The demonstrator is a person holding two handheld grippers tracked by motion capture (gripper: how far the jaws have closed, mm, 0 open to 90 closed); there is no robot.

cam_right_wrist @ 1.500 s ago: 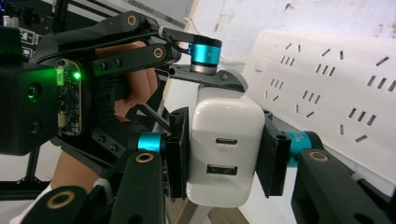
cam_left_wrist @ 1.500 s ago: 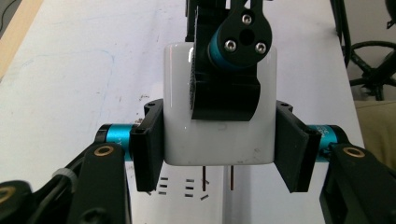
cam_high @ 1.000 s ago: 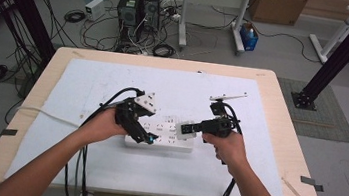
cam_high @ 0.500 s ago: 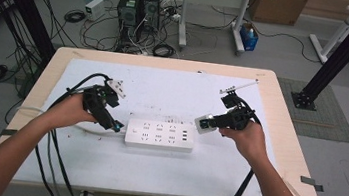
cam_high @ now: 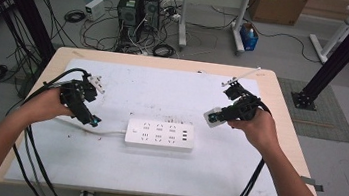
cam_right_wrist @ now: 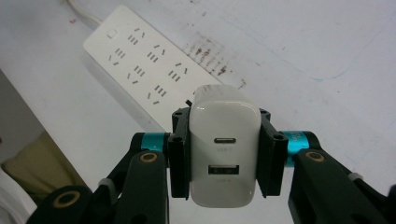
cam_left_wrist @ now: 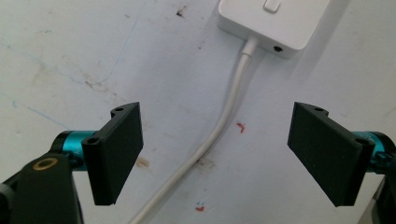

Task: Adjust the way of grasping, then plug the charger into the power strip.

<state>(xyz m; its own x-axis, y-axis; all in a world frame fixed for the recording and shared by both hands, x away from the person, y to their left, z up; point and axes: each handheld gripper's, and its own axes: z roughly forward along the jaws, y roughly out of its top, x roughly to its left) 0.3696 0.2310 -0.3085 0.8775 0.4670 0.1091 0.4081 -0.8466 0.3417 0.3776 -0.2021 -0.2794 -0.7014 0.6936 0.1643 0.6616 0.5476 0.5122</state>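
A white power strip (cam_high: 159,134) lies flat in the middle of the table, its cord (cam_high: 108,131) running off to the left. My right gripper (cam_high: 214,117) hangs above the table to the right of the strip, shut on a white USB charger (cam_right_wrist: 224,154) whose two ports face the camera. In the right gripper view the power strip (cam_right_wrist: 149,70) lies below and beyond the charger. My left gripper (cam_high: 90,117) is left of the strip, pointing down, open and holding nothing. In the left gripper view, the cord (cam_left_wrist: 219,126) runs between the jaws down on the table, up to the strip's end (cam_left_wrist: 275,23).
The white table top (cam_high: 163,91) is scuffed and stained, with free room all round the strip. A thin white stick (cam_high: 243,75) lies at the back right edge. Black cables trail from both grippers over the table's near edge. Computers and wiring sit on the floor behind.
Both hands have drawn apart from the power strip. The left gripper moved left along the cord, empty. The right gripper rose and moved right with the charger in it.
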